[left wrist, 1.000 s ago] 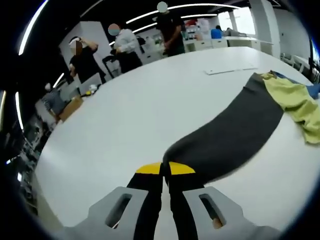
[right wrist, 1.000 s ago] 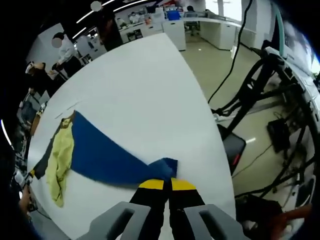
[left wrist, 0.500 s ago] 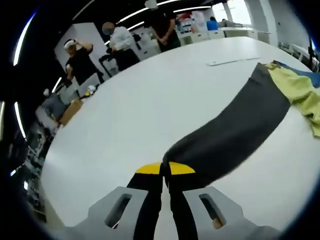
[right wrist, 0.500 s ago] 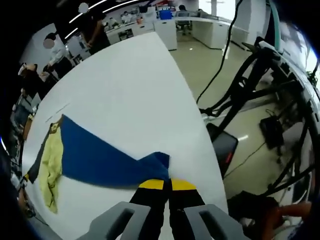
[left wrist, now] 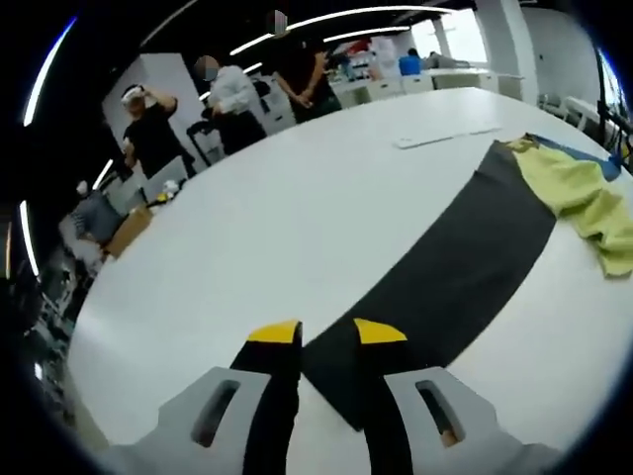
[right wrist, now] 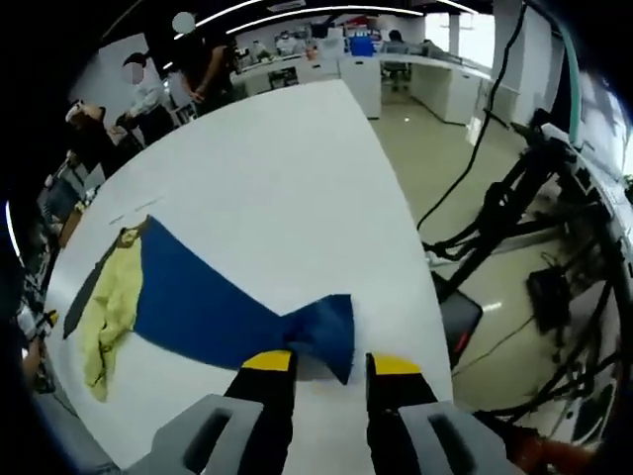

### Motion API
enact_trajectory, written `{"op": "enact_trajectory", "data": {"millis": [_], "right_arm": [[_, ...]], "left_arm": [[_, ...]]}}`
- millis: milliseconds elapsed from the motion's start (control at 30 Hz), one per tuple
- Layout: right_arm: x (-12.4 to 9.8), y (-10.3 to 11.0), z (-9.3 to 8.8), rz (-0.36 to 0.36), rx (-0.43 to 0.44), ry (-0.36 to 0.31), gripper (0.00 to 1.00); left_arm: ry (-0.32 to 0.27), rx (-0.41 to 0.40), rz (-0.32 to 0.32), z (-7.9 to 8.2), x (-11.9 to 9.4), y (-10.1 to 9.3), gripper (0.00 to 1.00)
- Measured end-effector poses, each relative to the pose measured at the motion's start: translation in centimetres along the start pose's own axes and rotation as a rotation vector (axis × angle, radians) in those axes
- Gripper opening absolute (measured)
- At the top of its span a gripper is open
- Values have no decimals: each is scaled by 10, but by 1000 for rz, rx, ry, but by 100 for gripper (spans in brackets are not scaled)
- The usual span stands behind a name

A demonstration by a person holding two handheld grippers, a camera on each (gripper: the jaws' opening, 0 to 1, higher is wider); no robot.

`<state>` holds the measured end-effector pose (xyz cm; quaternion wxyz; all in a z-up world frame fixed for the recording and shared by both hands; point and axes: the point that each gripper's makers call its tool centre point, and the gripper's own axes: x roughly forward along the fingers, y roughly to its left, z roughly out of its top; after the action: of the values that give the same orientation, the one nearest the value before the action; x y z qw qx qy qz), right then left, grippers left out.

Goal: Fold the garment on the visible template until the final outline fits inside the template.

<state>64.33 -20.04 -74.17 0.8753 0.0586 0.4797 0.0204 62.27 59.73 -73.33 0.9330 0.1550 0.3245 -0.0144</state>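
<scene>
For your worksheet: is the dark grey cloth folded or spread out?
Spread out: the grey cloth lies flat in one long strip across the table.

- Bench (left wrist: pixel 297 218): plain white.
- Garment: dark grey sleeve (left wrist: pixel 445 267), blue sleeve (right wrist: pixel 208 302), yellow-green middle (right wrist: pixel 109 307).
- Hand-held gripper (left wrist: pixel 326 341) tips yellow, jaws black.

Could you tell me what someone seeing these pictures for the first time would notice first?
Probably the long cloths stretched flat across the white table: a dark grey cloth running up from the open left gripper, and a blue cloth running from the open right gripper. Between them lies a crumpled yellow-green garment. Several people stand beyond the table's far edge.
</scene>
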Motion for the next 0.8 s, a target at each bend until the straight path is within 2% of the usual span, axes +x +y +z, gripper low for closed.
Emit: {"op": "enact_trajectory", "data": {"millis": [167,200,267,400,600,733,800], "right_arm": [[-8,23,4,59,-21,-44,46],[-10,31,4,70,-35,-56,48],[-13,43,2,89,-51,-60,52],[-17,68,0,133,-90,-81,61],[-23,109,-7,206,-127,-95,71],[-26,139,-14,247,-169,-101,73],[-28,155,-15,272,-172,-116,73]], "left_arm": [[-53,-22,-91,7,-7,-27,35],[-53,-43,-115,8,-8,-33,37],[-46,-8,-136,7,-10,-42,41],[-81,-35,-191,14,-17,-60,47],[-130,-49,-275,25,-29,-89,53],[-156,-51,-318,31,-39,-109,56],[-175,-5,-335,34,-44,-120,55]]}}
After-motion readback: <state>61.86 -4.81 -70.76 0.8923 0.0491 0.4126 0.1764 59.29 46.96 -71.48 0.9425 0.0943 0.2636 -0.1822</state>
